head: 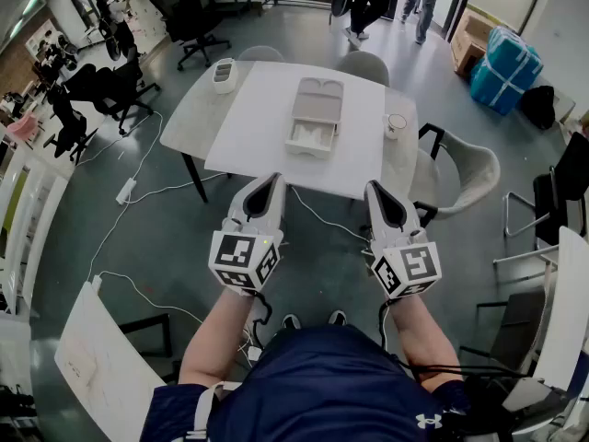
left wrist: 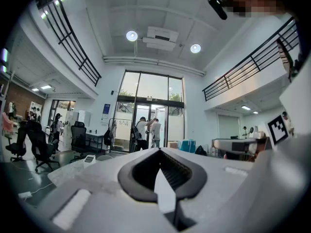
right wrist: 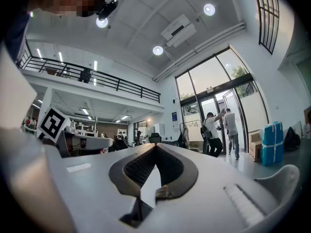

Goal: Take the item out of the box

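We list the following, as seen in the head view.

1. Left gripper [head: 275, 180], lower centre of the frame. We find it held level, its nose toward the near edge of the table [head: 248, 145] and short of it. Its jaws are together, with nothing between them; the left gripper view confirms this. Its marker cube [head: 244, 261] sits at the rear, over the hand.

2. Right gripper [head: 374, 188], just right of the first, parallel to it and at about the same height in the frame. It is level, its jaws are closed, and it is empty. Its marker cube [head: 407, 270] is also at the rear.

3. Forearms: both are bare and reach straight forward from the body, with the elbows tucked at the lower edge of the frame.

4. Box [head: 317, 99], grey, at the centre of the table, well apart from both grippers. Its near compartment stands open.

5. Item [head: 310, 136], pale, lying in that open near compartment. We cannot make out what kind of thing it is.

6. Cup [head: 396, 124], at the table's right edge.

7. White device [head: 224, 75], at the table's upper left corner.
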A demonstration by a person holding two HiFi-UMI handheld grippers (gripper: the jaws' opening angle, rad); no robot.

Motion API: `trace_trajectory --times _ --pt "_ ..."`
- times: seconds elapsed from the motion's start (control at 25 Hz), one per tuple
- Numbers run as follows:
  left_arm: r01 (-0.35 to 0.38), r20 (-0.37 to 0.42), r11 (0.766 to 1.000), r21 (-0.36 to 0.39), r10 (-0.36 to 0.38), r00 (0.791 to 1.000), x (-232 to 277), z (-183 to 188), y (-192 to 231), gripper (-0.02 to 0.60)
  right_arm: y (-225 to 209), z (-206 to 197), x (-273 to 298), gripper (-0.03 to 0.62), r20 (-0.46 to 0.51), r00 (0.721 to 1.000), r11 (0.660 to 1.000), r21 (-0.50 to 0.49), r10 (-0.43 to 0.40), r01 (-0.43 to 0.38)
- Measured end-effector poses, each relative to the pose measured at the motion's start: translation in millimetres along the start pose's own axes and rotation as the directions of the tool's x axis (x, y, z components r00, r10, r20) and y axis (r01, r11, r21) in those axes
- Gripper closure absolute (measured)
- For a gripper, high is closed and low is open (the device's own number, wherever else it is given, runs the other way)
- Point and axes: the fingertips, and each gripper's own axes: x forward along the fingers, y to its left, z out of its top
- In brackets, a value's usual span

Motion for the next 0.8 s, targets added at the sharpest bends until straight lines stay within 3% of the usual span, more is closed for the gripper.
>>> trace_trajectory --times 0.56,0.8 --pt "-0.030 0.003 0.999 0.036 0.030 1.000 10.8 1.4 -39.9 0.580 -31.8 2.0 -19.8 0.592 0.021 0.999 0.999 0.020 0.048 -0.048" --pt "-0.077 -0.017 0.997 0.030 0.077 0.997 7.4 -14.3 -38.8 0.580 -39.6 -15.4 -15.3 0.592 -0.021 0.996 0.996 0.026 0.082 -0.081"
